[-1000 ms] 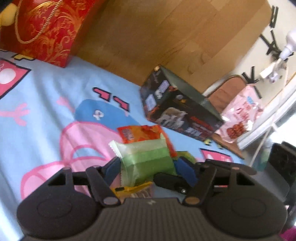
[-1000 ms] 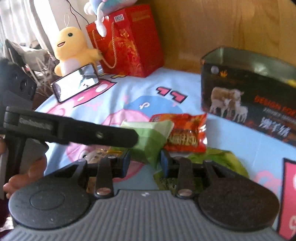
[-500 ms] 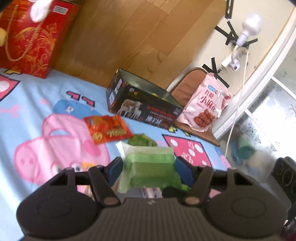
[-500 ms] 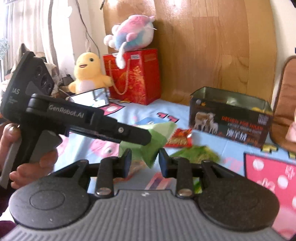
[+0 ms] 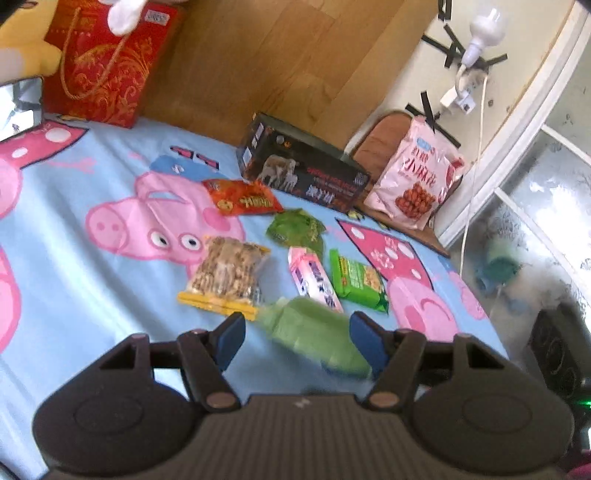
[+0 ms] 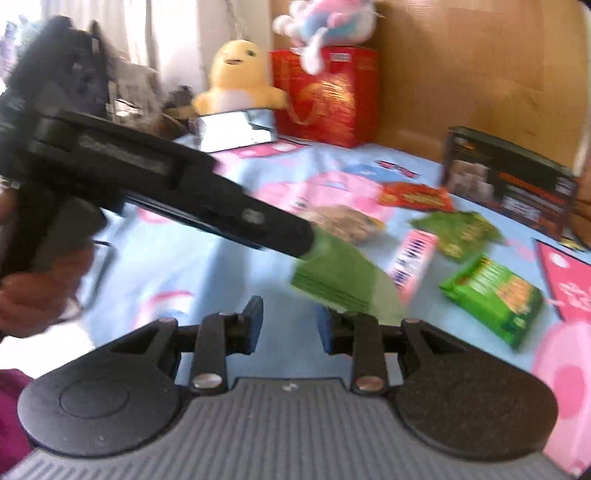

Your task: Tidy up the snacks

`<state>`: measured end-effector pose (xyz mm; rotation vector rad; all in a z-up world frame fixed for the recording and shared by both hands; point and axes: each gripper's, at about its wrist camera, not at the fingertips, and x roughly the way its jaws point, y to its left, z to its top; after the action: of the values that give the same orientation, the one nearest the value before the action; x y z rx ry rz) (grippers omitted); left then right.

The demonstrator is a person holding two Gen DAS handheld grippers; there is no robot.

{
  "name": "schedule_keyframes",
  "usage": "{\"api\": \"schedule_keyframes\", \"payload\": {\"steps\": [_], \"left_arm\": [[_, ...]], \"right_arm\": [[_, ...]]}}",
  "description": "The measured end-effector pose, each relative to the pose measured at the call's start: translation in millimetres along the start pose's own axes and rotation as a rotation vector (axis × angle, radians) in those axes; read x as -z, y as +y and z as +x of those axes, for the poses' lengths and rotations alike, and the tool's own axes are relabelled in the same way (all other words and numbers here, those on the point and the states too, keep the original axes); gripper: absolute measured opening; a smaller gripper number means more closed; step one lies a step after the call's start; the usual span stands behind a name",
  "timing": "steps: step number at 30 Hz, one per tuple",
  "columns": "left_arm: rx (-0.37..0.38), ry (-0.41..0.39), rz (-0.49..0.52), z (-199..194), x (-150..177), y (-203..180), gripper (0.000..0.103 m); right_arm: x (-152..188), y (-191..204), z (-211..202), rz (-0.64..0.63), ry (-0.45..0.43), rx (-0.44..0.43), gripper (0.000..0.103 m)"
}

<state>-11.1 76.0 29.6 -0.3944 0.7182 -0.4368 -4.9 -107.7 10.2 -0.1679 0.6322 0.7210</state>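
The left gripper point(image 5: 297, 341) holds a blurred pale green packet point(image 5: 317, 341) (tilted, one end seemingly against its right finger) above the blue cartoon sheet point(image 5: 92, 288), while the right gripper point(image 6: 290, 325) hangs empty, jaws apart.

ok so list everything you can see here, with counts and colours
bedsheet: 1, blue with pink pigs, under everything
gift bag: 1, red and gold, by the wooden board
plush toys: 2, yellow beside the bag, pink-blue on it
phone: 1, shiny, by the yellow toy
tin box: 1, black, back of the sheet
big snack bag: 1, pink, leaning at the wall
snack packets: 5, on the sheet: orange, dark green, pink, bright green, clear nut bag
pale green packet: 1, in the left fingers
left gripper: black, gripping
right gripper: black, open, empty
hand: 1, on the left gripper's handle
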Motion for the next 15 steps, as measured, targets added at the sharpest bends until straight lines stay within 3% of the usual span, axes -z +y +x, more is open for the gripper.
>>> {"api": "schedule_keyframes", "payload": {"steps": [2, 6, 12, 15], "left_arm": [[0.007, -0.021, -0.003, -5, -4, -1, 0.064], [0.018, -0.022, 0.011, -5, -4, -7, 0.064], [0.025, 0.013, 0.015, 5, -2, -8, 0.064], [0.018, 0.009, 0.012, 3, -4, -6, 0.064]], "right_arm": [[4, -7, -6, 0.036, 0.025, -0.043, 0.036], [11, -26, -35, 0.129, -0.017, -0.089, 0.039], [21, -45, -66, 0.259, -0.103, 0.02, 0.039], [14, -48, -60, 0.285, -0.128, 0.001, 0.038]]}}
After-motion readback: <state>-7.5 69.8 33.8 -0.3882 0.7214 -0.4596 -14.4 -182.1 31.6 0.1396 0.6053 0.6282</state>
